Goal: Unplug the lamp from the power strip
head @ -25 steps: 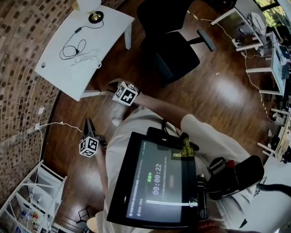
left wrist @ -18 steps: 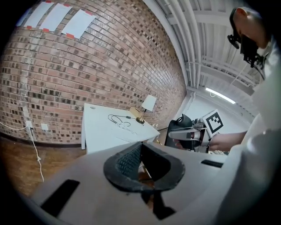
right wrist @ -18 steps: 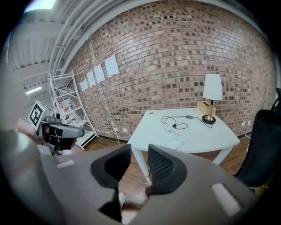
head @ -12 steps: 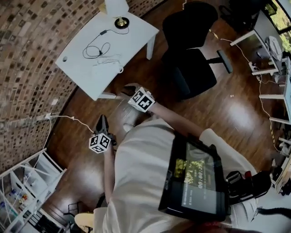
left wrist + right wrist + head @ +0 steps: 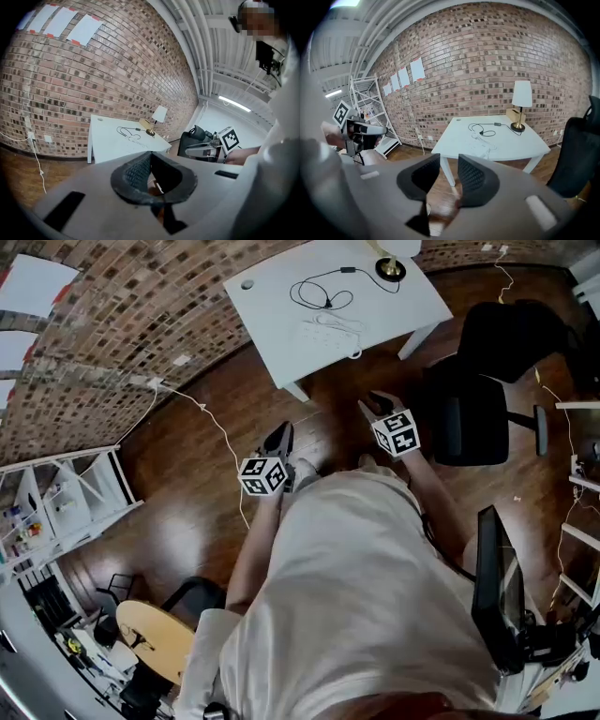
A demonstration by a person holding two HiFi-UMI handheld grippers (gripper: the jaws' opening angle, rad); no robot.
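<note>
The lamp [image 5: 387, 268] stands at the far end of the white table [image 5: 281, 306], its white shade [image 5: 521, 93] above a brass base. A black cord [image 5: 319, 292] coils from it toward a white power strip [image 5: 330, 334] lying mid-table. Both grippers hang over the wooden floor, short of the table and pointing at it. My left gripper [image 5: 279, 439] has its fingertips touching [image 5: 150, 154] and holds nothing. My right gripper [image 5: 375, 401] stands open, with an empty gap between its pads [image 5: 449, 161]. The plug's seat in the power strip is too small to make out.
A black office chair [image 5: 487, 381] stands right of the table. A brick wall [image 5: 112, 334] runs behind it, with an outlet and a white cable [image 5: 187, 399] trailing across the floor. A white shelf rack [image 5: 56, 493] is at the left, a round wooden stool [image 5: 155, 638] behind me.
The view has swung so the table went from the upper left to the top middle. Both grippers now sit side by side, pointing at the table's near edge.
</note>
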